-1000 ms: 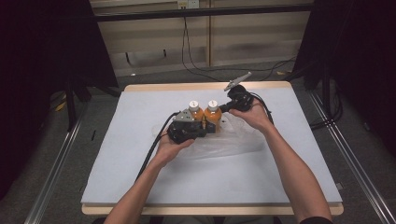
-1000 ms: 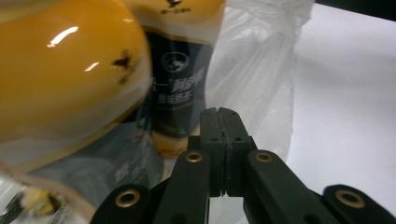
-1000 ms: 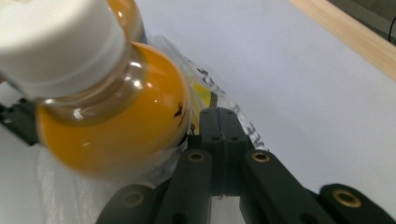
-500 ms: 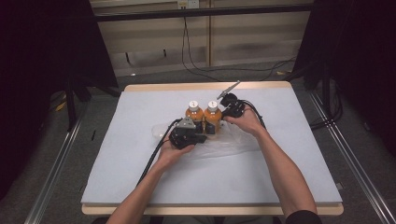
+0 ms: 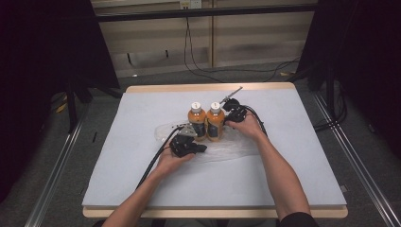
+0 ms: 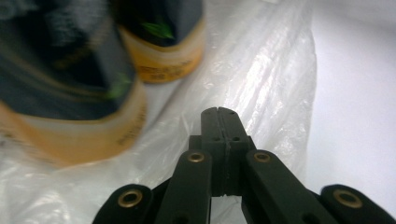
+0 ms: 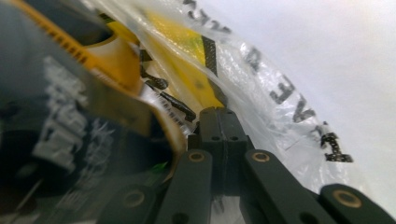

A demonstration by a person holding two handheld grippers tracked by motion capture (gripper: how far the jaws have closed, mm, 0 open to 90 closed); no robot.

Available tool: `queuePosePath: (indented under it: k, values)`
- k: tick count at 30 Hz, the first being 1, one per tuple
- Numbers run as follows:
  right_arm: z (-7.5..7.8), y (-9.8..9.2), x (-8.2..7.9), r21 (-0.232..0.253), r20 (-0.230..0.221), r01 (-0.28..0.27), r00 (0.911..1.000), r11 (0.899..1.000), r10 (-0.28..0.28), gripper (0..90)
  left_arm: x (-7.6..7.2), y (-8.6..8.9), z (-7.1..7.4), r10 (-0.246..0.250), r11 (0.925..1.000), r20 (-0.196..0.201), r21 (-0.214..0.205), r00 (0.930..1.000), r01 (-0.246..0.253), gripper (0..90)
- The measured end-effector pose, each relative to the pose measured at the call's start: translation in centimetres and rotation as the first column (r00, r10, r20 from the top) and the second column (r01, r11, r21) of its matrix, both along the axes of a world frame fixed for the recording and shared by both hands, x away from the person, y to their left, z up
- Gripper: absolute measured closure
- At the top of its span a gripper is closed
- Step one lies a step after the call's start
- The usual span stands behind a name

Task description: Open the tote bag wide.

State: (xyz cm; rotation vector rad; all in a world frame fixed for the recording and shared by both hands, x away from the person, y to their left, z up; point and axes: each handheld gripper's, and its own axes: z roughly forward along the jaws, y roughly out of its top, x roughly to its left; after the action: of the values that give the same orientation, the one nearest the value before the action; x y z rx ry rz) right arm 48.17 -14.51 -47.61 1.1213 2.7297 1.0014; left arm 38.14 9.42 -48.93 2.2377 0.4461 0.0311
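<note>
Two orange drink bottles with white caps and dark labels, the left bottle and the right bottle, stand side by side mid-table on a clear plastic bag. My left gripper lies low just in front of the left bottle, jaws shut. In the left gripper view the shut tips hover over crinkled bag film, with both bottles at the left. My right gripper is beside the right bottle, also shut. Its tips touch printed bag film. I cannot tell whether either pinches film.
The grey table mat has wide bare areas left, right and near the front edge. Black cables trail from the grippers across the mat. A thin rod sticks up behind the right gripper. Dark curtains flank the table.
Both hands have sunk toward the table. The right gripper came down from above the bottles to beside the right bottle; the left settled lower in front of them.
</note>
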Motion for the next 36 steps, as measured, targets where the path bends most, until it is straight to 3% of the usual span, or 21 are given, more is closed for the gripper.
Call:
queuePosePath:
  k: [6, 7, 11, 12, 15, 18, 19, 25, 30, 36]
  values:
    - [-0.2, 0.2, 0.6, 0.009, 0.022, 0.079, 0.9966, 0.997, -0.079, 90.0, -0.9, 0.0, 0.4, -0.042, 0.9976, 0.0, 0.055, 0.9991, 0.042, 90.0]
    - [-0.2, 0.3, 0.8, 0.01, 0.026, 0.084, 0.9961, 0.996, -0.084, 90.0, -1.0, 0.0, 0.3, -0.045, 0.9985, 0.006, 0.032, 0.999, 0.045, 90.0]
    - [-0.1, 0.8, 1.6, -0.011, 0.045, 0.1, 0.9941, 0.995, -0.099, 90.0, -1.3, 0.3, 0.4, -0.07, 0.9963, 0.004, 0.05, 0.9976, 0.069, 90.0]
    - [-0.1, 1.0, 1.8, -0.019, 0.052, 0.102, 0.9936, 0.995, -0.101, 90.0, -1.4, 0.3, 0.4, -0.067, 0.997, 0.003, 0.038, 0.9977, 0.067, 90.0]
    - [-0.1, 1.2, 2.3, -0.029, 0.071, 0.112, 0.9914, 0.993, -0.11, 90.0, -1.4, 0.3, 0.2, -0.066, 0.9978, -0.016, 0.008, 0.9977, 0.066, 90.0]
    - [-0.3, 1.2, 2.5, -0.019, 0.081, 0.13, 0.9884, 0.991, -0.128, 90.0, -1.4, 0.5, 0.2, -0.079, 0.9968, -0.038, 0.012, 0.9962, 0.079, 90.0]
    - [-0.3, 1.3, 2.6, -0.016, 0.094, 0.141, 0.9859, 0.99, -0.138, 90.0, -1.6, 0.6, 0.1, -0.086, 0.9963, -0.043, -0.01, 0.9953, 0.086, 90.0]
    - [-0.3, 1.7, 2.9, -0.041, 0.112, 0.166, 0.9806, 0.985, -0.161, 90.0, -2.4, 0.5, 0.4, -0.112, 0.9929, -0.022, 0.036, 0.9934, 0.113, 90.0]
    - [-0.2, 2.1, 3.4, -0.062, 0.127, 0.177, 0.9775, 0.982, -0.168, 90.0, -2.7, 0.5, 0.3, -0.114, 0.9934, -0.021, 0.016, 0.9933, 0.114, 90.0]
    - [-0.3, 2.4, 4.0, -0.072, 0.154, 0.209, 0.9684, 0.975, -0.196, 90.0, -2.6, 0.6, 0.5, -0.124, 0.9911, -0.019, 0.046, 0.9921, 0.125, 90.0]
